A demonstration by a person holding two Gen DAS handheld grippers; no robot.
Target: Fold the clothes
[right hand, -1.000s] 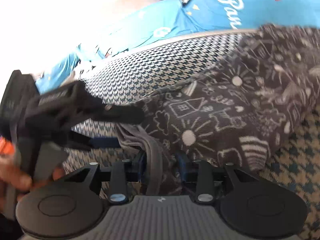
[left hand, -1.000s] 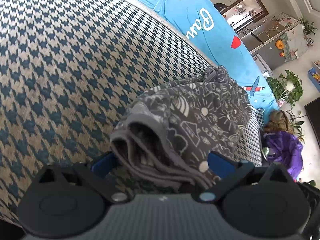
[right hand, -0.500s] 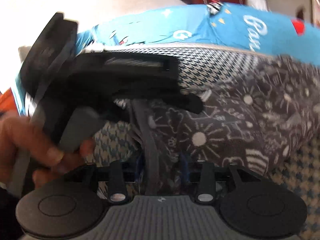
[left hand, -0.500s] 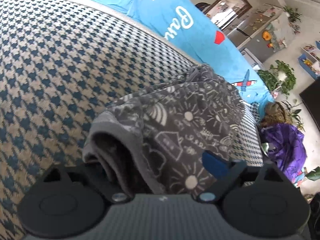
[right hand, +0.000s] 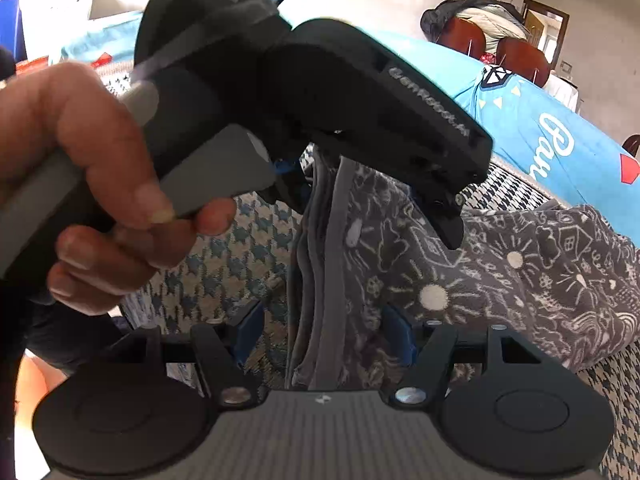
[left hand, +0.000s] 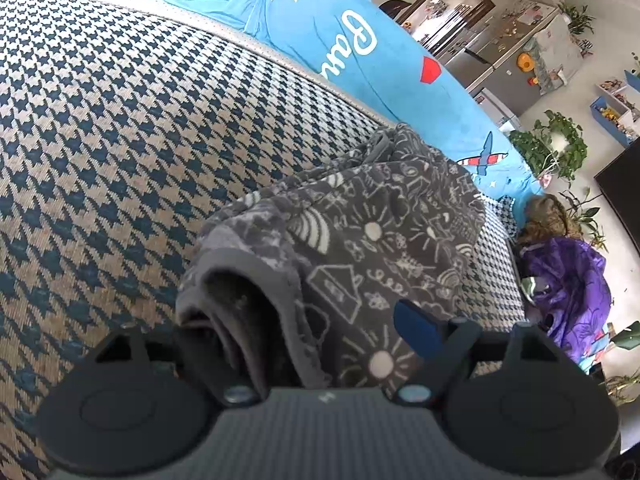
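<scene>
A grey garment [left hand: 384, 240] printed with white doodles lies folded on the houndstooth cover [left hand: 120, 140]. My left gripper [left hand: 304, 320] straddles the garment's thick folded edge; its jaws are closing and press on the bundle, and the cloth hides the left finger. In the right wrist view the left gripper [right hand: 372, 204] clamps that same edge from above, held by a hand [right hand: 100, 208]. My right gripper [right hand: 322, 336] has its jaws opening. The layered grey edge [right hand: 320, 280] hangs between its blue pads [right hand: 248, 336], with a gap on the left side.
A bright blue shirt [left hand: 360, 52] lies spread behind the garment at the cover's far edge. Beyond it are a purple cloth heap [left hand: 568, 280], potted plants [left hand: 552, 140], a fridge and a dark screen. Brown chairs [right hand: 500, 44] stand behind the blue shirt.
My right gripper's jaws have widened off the folded edge and its view has rolled. The left gripper pushed further onto the fold, narrowed its jaws, and now fills the right view.
</scene>
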